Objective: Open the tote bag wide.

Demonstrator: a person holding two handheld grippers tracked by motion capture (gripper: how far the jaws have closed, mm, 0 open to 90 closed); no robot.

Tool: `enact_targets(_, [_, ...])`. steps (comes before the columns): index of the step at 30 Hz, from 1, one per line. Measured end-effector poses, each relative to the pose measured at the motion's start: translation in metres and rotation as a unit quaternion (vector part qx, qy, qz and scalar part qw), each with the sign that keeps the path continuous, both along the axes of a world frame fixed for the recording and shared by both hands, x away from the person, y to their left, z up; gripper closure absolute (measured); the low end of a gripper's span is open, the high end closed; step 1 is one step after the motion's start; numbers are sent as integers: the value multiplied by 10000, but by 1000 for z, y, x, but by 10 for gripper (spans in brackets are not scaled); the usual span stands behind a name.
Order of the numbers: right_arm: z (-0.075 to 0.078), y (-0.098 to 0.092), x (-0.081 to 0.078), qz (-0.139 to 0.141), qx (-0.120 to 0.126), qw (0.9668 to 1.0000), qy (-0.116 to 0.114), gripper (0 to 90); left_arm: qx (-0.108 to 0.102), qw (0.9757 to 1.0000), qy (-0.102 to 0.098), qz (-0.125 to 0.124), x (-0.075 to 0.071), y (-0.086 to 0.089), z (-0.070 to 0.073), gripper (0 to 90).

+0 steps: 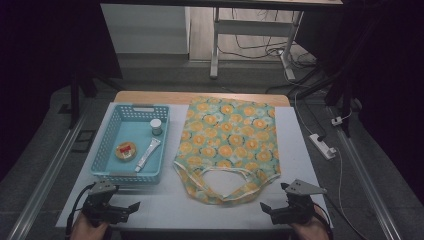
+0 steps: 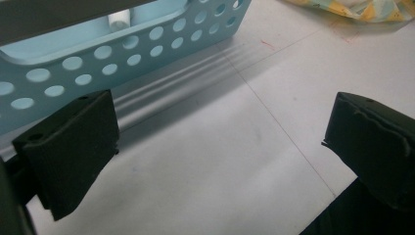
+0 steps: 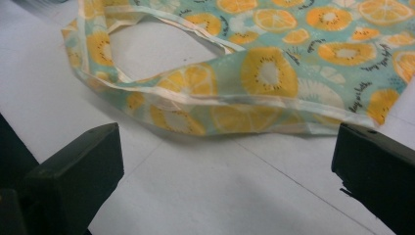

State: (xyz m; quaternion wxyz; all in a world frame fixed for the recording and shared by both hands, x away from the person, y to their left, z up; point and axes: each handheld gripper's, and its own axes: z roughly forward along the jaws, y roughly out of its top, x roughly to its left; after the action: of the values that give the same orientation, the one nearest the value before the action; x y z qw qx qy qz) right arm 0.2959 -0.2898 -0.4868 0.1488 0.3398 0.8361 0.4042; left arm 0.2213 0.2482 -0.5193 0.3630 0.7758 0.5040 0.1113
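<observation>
A teal cloth bag (image 1: 227,142) printed with orange slices lies flat on the white table (image 1: 165,205), its handles (image 1: 225,187) toward me. A light blue perforated basket (image 1: 131,142) to its left holds a white tube (image 1: 148,154), a small white-capped jar (image 1: 156,126) and a round yellow tin (image 1: 125,150). My left gripper (image 1: 131,208) rests open at the table's near left edge, just in front of the basket wall (image 2: 122,49). My right gripper (image 1: 267,210) stands open at the near right, with the bag's handle (image 3: 195,98) a little beyond its jaws.
A power strip (image 1: 322,146) and cables lie on the floor to the right of the table. A table leg frame (image 1: 250,30) stands behind. Bare white tabletop lies between the two grippers.
</observation>
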Motion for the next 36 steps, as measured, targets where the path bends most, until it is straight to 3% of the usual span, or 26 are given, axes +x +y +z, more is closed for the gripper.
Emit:
enact_targets(9, [10, 10, 2, 176, -23, 9997, -161, 0, 11, 10000, -4, -16, 0, 0, 0, 0])
enact_targets(16, [14, 24, 8, 334, 13, 9994, 63, 0, -12, 10000, 1, -17, 0, 0, 0, 0])
enact_targets(27, [15, 48, 17, 515, -241, 9983, 162, 0, -63, 10000, 6, -25, 0, 1, 0, 0])
enact_targets(36, [14, 74, 23, 835, -292, 9953, 388, 0, -60, 10000, 29, -30, 1, 1, 0, 0])
